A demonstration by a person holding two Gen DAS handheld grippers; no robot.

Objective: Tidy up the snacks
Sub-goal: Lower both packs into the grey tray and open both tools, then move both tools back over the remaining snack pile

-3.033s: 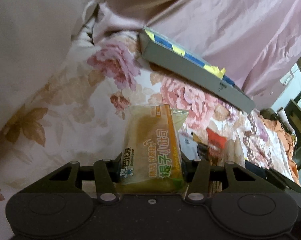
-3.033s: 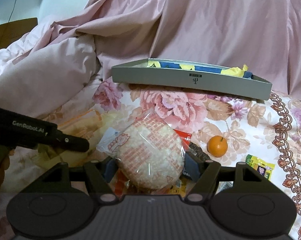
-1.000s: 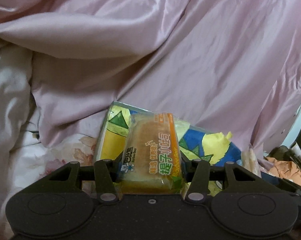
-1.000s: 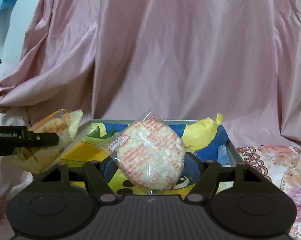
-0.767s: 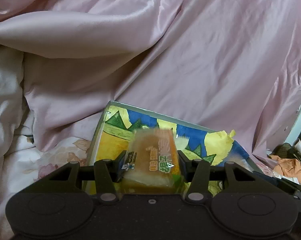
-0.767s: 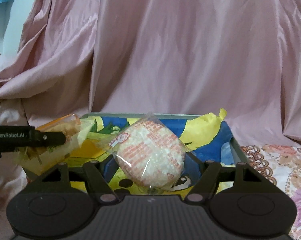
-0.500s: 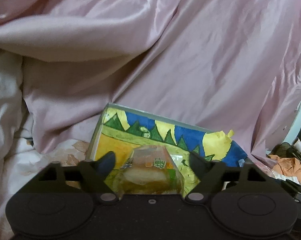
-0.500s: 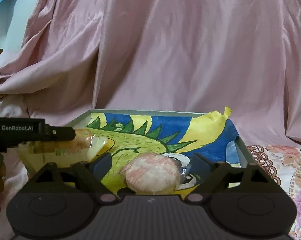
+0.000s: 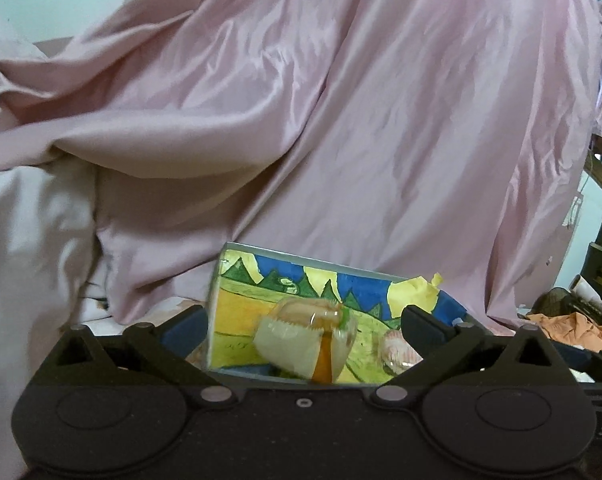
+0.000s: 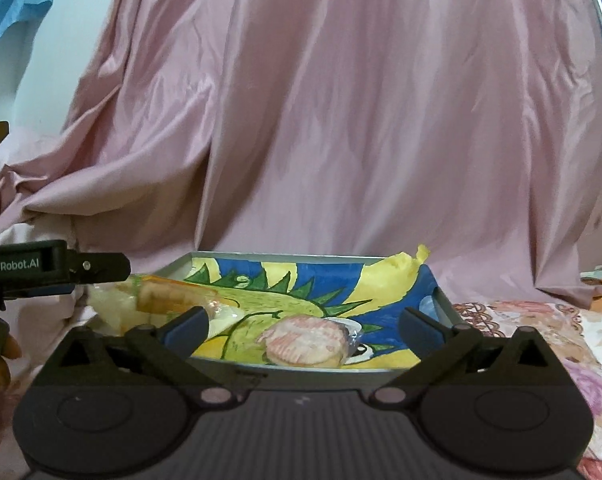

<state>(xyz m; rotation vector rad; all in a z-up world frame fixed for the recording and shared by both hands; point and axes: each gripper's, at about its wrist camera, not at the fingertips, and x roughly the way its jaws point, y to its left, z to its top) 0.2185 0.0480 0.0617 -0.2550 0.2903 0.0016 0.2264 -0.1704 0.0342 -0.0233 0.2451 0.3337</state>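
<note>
Both sets of jaws are opening, pads clear. The bread packet lies in the tray near its left edge between left gripper fingers; the round cracker packet lies mid-tray between right gripper fingers.

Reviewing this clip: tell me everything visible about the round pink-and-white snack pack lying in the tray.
The round snack pack is a flat disc in clear, crinkly plastic wrap printed with a pink-red brick-like pattern over a pale filling. It lies flat on the painted paper lining of the grey tray, near the front wall, right of centre. It sits between the opening jaws of the right gripper, with neither pad touching it. In the left wrist view it shows only partly, beside a wrapped bread roll.
</note>
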